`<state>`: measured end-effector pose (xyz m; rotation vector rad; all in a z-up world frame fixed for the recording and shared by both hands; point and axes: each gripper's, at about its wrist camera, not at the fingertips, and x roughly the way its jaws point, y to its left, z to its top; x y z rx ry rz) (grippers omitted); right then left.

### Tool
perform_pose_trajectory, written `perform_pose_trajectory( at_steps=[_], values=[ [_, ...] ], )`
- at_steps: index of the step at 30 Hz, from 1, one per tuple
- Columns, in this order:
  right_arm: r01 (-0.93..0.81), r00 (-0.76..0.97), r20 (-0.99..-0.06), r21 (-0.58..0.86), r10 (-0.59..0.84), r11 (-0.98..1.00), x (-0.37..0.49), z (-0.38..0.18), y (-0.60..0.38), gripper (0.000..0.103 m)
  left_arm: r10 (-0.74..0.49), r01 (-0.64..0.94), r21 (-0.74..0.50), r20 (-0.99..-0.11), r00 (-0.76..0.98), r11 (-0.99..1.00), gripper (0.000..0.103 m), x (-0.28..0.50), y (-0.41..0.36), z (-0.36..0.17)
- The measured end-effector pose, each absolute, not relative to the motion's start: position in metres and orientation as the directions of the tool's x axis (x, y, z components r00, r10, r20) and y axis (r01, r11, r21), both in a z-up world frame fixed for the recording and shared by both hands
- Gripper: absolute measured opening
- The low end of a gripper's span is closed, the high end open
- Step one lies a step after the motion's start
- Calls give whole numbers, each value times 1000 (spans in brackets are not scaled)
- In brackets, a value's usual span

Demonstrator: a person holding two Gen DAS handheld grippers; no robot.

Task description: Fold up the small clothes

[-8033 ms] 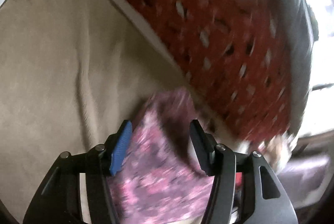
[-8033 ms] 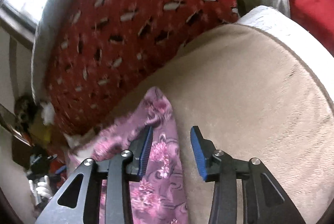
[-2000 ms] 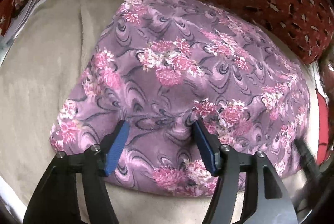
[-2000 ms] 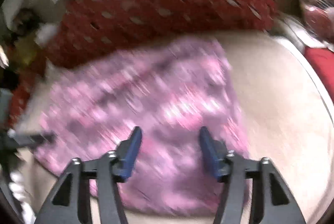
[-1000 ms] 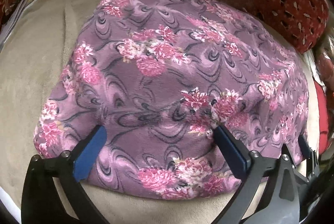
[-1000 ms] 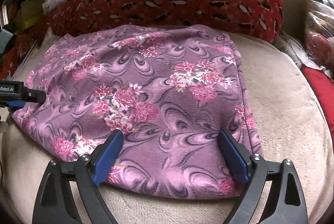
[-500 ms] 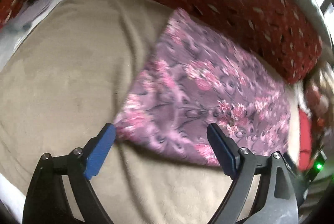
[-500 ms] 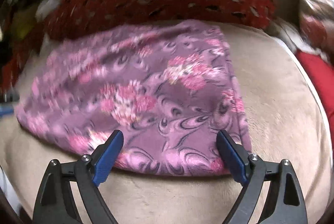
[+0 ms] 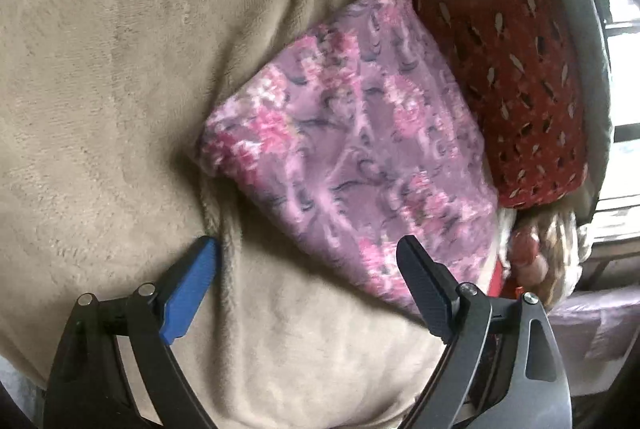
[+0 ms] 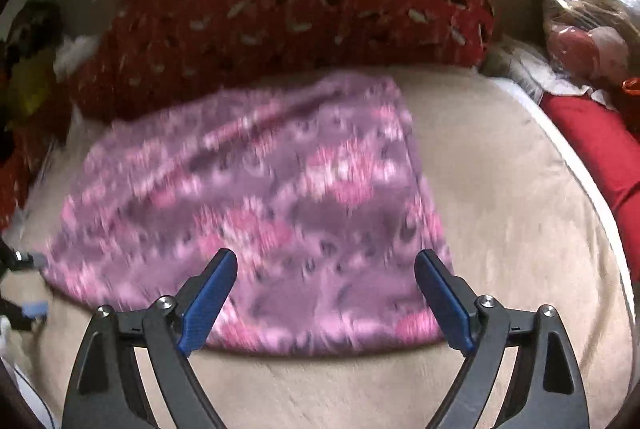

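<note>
— So, what changed? The left gripper (image 9: 308, 269) had just narrowed a little, yet its jaws stood wide, nothing between them, off the purple floral cloth (image 9: 360, 149) it covered a second before.

— And the right gripper (image 10: 326, 281)?

— Also wide apart, empty, above the cloth's near edge on the beige blanket (image 10: 500, 209). Only its view showed a red cushion (image 10: 592, 145) far right.
</note>
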<state>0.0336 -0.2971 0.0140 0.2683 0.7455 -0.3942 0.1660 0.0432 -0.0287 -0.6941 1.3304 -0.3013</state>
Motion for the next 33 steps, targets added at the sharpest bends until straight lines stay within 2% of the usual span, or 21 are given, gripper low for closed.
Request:
perform_pose_trajectory(
  at_steps=[6,8,9,10,13,18,21,24,26,27,28,29,30,31,33],
  values=[
    [399,656,-707,28,-264,917,75,16,-301,93,-580,-64,-638,-733,355,767,90,185,53,30],
    [401,596,-758,-6,-265,916,89,-8,-310,94,-535,-40,-592,-754,381,805,90,205,53,42],
    [394,579,-769,-27,-271,919,92,-24,-312,103,-489,-33,-543,-778,394,839,90,222,54,48],
    [394,621,-722,-50,-306,918,86,-28,-308,103,-468,-23,-517,-792,392,856,90,235,53,49],
    [397,638,-708,-36,-304,917,83,-30,-309,103,-445,1,-469,-836,321,883,90,275,50,36],
    [391,658,-701,5,-276,920,78,-31,-315,103,-456,87,-449,-857,239,889,90,307,18,13],
    [390,660,-698,6,-275,921,78,-32,-317,103,-400,130,-380,-893,206,916,90,321,-2,-5],
    [390,665,-696,12,-273,921,78,-30,-314,103,-444,141,-431,-893,72,891,90,325,-13,-29],
    [391,667,-694,16,-271,920,78,-30,-313,103,-445,216,-423,-893,63,880,90,316,-23,-29],
    [391,667,-694,16,-271,920,78,-30,-314,103,-460,286,-429,-887,46,857,88,309,-30,-26],
    [391,668,-693,16,-272,920,78,-30,-313,103,-475,312,-444,-880,26,840,78,304,-34,-25],
    [392,668,-692,16,-273,920,77,-30,-312,103,-475,338,-442,-880,18,831,75,299,-37,-23],
    [392,669,-692,17,-272,920,77,-30,-313,103,-443,382,-394,-895,48,836,67,293,-41,-20],
    [392,668,-693,17,-272,920,77,-30,-313,103,-419,401,-361,-906,63,842,56,290,-42,-19],
    [391,668,-693,16,-272,920,77,-30,-313,103,-424,359,-374,-903,68,855,44,293,-34,-21]
  ],
)
